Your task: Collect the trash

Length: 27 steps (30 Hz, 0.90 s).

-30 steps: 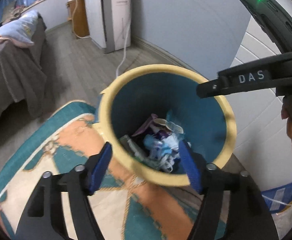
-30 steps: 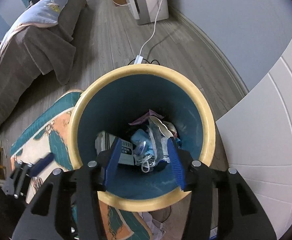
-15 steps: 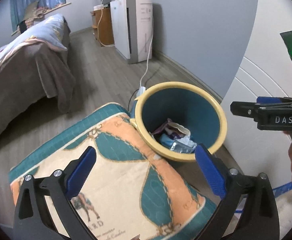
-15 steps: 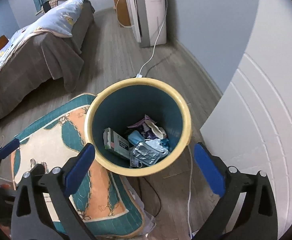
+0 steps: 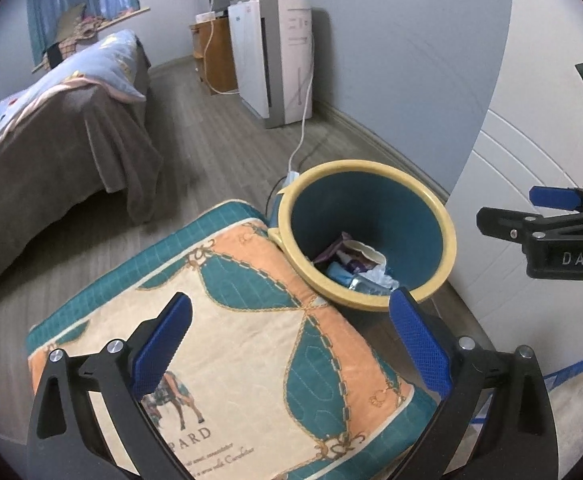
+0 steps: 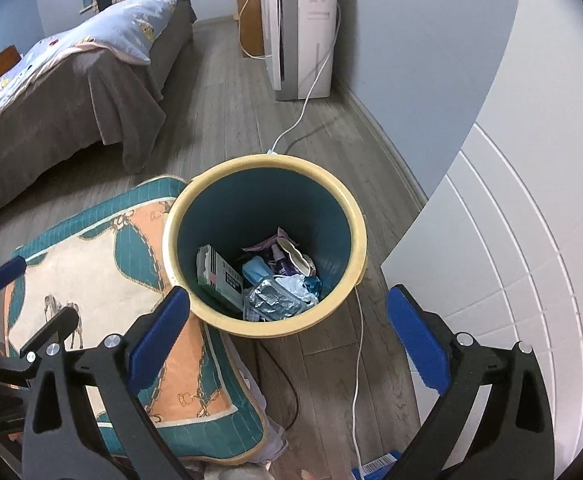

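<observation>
A teal trash bin with a cream rim [image 5: 447, 236] [image 6: 355, 216] stands on the wood floor beside a patterned cushion. Inside it lie a green-white box [image 6: 221, 278], a silver foil pack [image 6: 271, 300], a blue mask and wrappers [image 5: 351, 264]. My left gripper [image 5: 291, 340] is open and empty, held above the cushion, short of the bin. My right gripper [image 6: 287, 332] is open and empty, above the bin's near rim. The right gripper also shows at the right edge of the left wrist view [image 5: 551, 216].
A teal, orange and cream cushion [image 5: 231, 360] [image 6: 91, 280] lies left of the bin. A bed with a brown cover [image 5: 51, 140] is at the left. A white appliance [image 5: 279, 60] stands by the wall, its cord [image 6: 311, 96] running to the bin. White panelling [image 6: 511, 260] is at the right.
Both grippers have opened wide and pulled up and back from the bin. A silver foil pack now lies on top of the trash in the bin.
</observation>
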Each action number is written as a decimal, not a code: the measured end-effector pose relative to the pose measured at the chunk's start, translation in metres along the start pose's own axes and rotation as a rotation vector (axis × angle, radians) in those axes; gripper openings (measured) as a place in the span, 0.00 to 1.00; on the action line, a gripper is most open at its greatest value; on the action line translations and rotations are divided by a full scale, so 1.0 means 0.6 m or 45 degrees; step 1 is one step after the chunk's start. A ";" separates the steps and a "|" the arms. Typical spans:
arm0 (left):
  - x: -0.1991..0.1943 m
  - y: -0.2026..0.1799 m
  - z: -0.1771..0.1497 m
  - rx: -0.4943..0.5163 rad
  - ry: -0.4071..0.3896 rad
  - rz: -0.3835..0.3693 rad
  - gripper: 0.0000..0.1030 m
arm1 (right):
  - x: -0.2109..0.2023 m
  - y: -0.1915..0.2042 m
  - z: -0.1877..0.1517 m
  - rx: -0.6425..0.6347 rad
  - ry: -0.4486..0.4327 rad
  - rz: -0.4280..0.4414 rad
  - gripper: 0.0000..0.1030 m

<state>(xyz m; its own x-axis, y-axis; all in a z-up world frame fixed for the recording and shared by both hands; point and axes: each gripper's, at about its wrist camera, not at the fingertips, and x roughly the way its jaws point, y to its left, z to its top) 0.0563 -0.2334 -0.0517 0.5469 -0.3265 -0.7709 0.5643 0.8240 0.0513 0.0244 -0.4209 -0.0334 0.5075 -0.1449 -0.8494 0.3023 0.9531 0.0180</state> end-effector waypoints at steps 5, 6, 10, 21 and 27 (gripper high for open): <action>-0.003 0.003 -0.002 -0.006 -0.002 -0.005 0.95 | 0.002 0.001 0.002 0.011 0.006 -0.002 0.94; -0.004 0.003 -0.002 -0.003 -0.004 -0.007 0.95 | 0.003 0.001 0.002 0.012 0.008 -0.003 0.94; -0.007 0.002 -0.003 0.006 -0.006 -0.004 0.95 | 0.001 0.002 0.000 0.013 0.006 -0.008 0.94; -0.008 0.006 -0.005 -0.013 0.002 -0.011 0.95 | 0.000 0.003 0.001 0.007 0.014 -0.012 0.94; -0.007 0.006 -0.005 -0.013 0.003 -0.011 0.95 | 0.002 0.001 0.002 0.008 0.019 -0.010 0.94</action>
<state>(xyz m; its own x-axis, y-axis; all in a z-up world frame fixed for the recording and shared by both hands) 0.0541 -0.2275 -0.0500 0.5406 -0.3326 -0.7727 0.5625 0.8259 0.0380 0.0260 -0.4206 -0.0337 0.4927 -0.1484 -0.8575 0.3111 0.9503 0.0143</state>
